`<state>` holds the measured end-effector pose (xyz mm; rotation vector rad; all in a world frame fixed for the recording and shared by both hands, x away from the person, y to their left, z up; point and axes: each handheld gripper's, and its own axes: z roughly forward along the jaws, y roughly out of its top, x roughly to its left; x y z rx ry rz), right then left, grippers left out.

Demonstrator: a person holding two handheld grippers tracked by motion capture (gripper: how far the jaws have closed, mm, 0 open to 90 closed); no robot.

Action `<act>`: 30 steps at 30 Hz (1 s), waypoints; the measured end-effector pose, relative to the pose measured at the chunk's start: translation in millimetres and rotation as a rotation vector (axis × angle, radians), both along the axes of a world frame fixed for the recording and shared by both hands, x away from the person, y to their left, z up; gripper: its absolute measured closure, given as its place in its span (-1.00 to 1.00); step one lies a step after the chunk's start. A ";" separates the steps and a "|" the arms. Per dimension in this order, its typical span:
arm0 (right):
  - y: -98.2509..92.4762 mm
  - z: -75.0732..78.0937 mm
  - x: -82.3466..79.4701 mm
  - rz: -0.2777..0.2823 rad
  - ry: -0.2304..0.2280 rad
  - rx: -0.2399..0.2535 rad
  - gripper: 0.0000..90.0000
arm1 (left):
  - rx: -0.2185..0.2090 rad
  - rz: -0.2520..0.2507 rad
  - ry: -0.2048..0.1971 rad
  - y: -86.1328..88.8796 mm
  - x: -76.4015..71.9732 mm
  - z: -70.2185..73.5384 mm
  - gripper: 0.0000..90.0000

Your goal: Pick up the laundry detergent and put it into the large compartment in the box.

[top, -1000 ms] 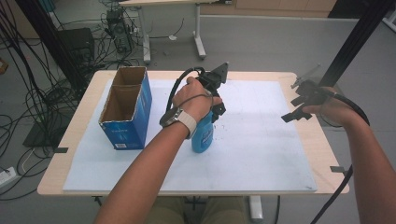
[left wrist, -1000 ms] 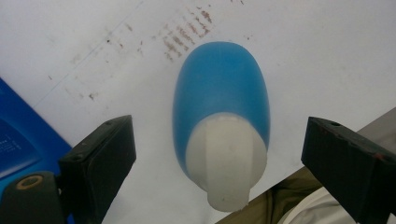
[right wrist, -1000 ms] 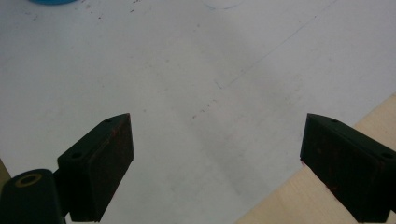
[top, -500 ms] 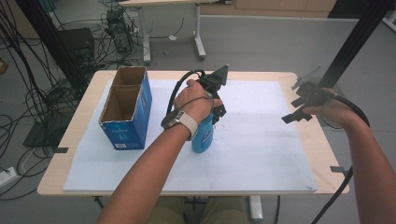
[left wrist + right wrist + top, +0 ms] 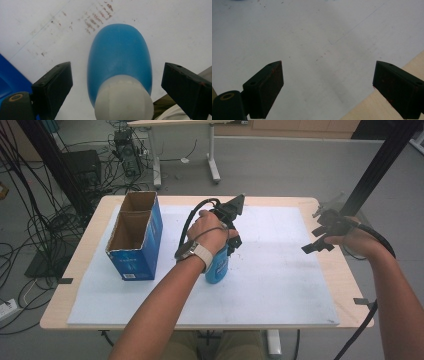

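left gripper [image 5: 117, 82] hovers open over the upright blue bottle [image 5: 120, 57].

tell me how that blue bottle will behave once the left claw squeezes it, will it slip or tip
The blue bottle looks like smooth, rounded plastic, so flat pads may slide on its curve. It stands upright and fairly tall on the white mat, so an off-centre push could probably topple it. The left claw straddles its white cap, a narrower and likely steadier grip.

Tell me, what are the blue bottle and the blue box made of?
The blue bottle looks like smooth plastic: it has a soft, even sheen and a whitish rounded cap. The blue box looks like cardboard: its open top shows plain brown inner walls and thin raw edges, with a printed blue outside.
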<state>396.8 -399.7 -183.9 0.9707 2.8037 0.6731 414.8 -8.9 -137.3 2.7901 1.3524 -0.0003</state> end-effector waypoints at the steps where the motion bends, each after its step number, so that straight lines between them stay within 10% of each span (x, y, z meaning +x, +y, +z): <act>1: -0.2 -0.7 -0.3 -0.004 0.003 0.001 -0.79 | -0.002 0.003 -0.002 0.2 -0.3 -0.8 -0.76; 30: -4.1 -8.6 -4.5 -0.007 0.004 0.012 -0.79 | 0.002 0.007 -0.006 -1.4 -1.9 -20.9 -0.63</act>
